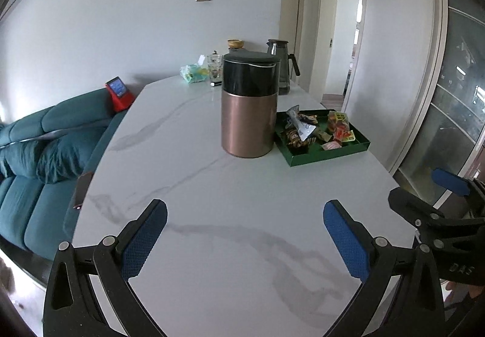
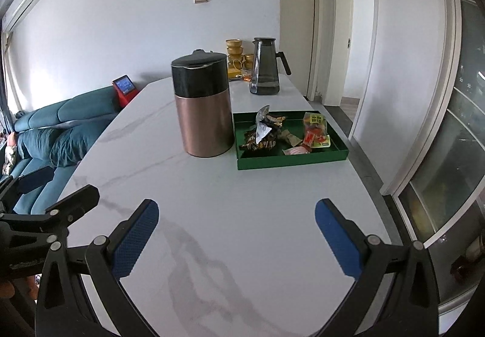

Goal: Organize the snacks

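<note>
Left wrist view
Left gripper (image 1: pixel 245 241): released, blue pads spread wide, nothing between them; it hovers over the near end of the marble table (image 1: pixel 212 185), well short of the canister.
Canister (image 1: pixel 249 105): copper body, black lid, upright at mid-table; the landmark for everything below.
Green tray (image 1: pixel 329 156): just right of the canister, its near-left corner close to the canister's base.
Snacks (image 1: pixel 315 129): a loose heap of wrapped packets inside the tray, dark and silver wrappers nearer the canister, red and yellow ones farther from it.
Glass pitcher (image 1: pixel 283 70): behind the canister and partly hidden by it, handle pointing right.
Tissue pack (image 1: pixel 194 73): behind and left of the canister, at the far table edge.
Glass jar (image 1: pixel 214 65): just left of the canister's lid, beside the tissue pack.
Sofa (image 1: pixel 45 149): teal, well left of the canister, beyond the table edge.
Right gripper (image 1: pixel 424 197): seen at the right edge, well right of the canister and nearer the camera; fingers apart.

Right wrist view
Right gripper (image 2: pixel 236 238): slack, pads wide apart and empty, above the near table, well short of the canister (image 2: pixel 202 105).
Green tray (image 2: pixel 291 161): immediately right of the canister.
Snacks (image 2: pixel 285 132): piled in the tray.
Glass pitcher (image 2: pixel 265 67): behind and right of the canister.
Gold bowls (image 2: pixel 235 49): stacked behind the canister, left of the pitcher.
Left gripper (image 2: pixel 57 200): only one finger and the linkage show, at the left edge, well left of the canister.
</note>
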A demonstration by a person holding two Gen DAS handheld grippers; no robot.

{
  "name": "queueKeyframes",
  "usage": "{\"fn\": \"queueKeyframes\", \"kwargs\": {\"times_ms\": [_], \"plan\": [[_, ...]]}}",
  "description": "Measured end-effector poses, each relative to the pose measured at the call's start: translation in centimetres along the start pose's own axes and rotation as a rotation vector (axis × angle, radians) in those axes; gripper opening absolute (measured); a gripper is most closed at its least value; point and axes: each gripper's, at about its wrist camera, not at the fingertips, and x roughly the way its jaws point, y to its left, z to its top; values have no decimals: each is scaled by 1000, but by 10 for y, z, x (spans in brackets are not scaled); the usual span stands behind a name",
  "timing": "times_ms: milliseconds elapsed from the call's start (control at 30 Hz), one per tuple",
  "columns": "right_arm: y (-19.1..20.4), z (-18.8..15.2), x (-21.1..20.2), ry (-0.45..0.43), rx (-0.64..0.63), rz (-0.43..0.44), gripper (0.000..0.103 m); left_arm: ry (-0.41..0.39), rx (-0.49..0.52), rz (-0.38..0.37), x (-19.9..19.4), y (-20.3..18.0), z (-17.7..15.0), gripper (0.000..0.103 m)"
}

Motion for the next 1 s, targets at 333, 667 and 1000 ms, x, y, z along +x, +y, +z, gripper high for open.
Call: {"fn": "queueKeyframes", "kwargs": {"times_ms": [333,667,1000], "plan": [[-1,-8,-30,-39,-5,-42,103,-37,0,-12,-19,-12,-7,101],[-15,-2,-31,-34,-17,-36,103,-64,-11,16,-25,-27,-5,101],[-17,2,-29,-30,-31,-25,103,-68,-29,32,-26,-30,-7,101]]}}
